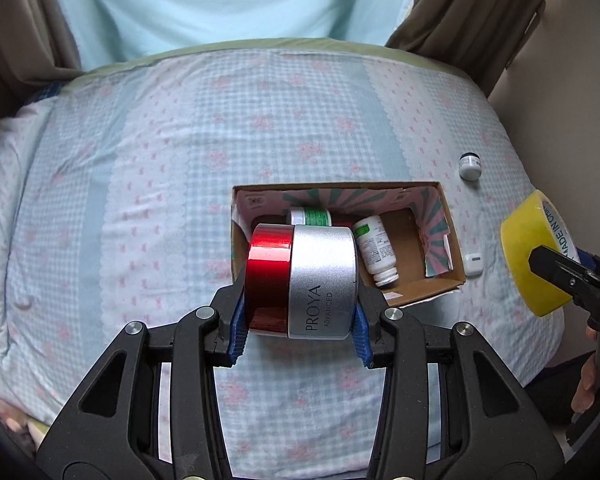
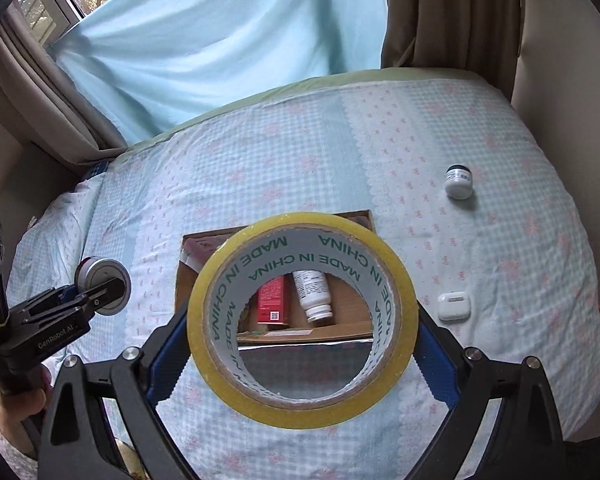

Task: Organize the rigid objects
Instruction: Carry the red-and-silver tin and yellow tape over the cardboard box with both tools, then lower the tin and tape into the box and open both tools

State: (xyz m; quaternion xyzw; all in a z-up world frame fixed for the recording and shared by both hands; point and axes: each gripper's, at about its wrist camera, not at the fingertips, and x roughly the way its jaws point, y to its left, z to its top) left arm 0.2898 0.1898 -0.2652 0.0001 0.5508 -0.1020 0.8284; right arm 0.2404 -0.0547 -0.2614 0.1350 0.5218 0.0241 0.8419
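A jar with a red lid and a silver body (image 1: 304, 284) lies on its side in my left gripper (image 1: 300, 312), which is shut on it just above the left end of an open cardboard box (image 1: 446, 216). In the box lie a white bottle (image 1: 374, 250) and a green-labelled bottle (image 1: 310, 216). My right gripper (image 2: 302, 332) is shut on a yellow roll of tape (image 2: 300, 412), held wide across it, over the box's near side. Through the roll's hole I see a red carton (image 2: 272, 300) and the white bottle (image 2: 314, 292). In the right wrist view, the left gripper (image 2: 104, 292) with the jar (image 2: 100, 276) is at the left.
The box sits on a bed with a blue checked quilt (image 1: 140, 200). A small white jar (image 2: 459, 182) stands on the quilt to the right, and a white earbuds case (image 2: 454, 306) lies nearer, beside the box. Curtains (image 2: 440, 12) and a wall bound the far side.
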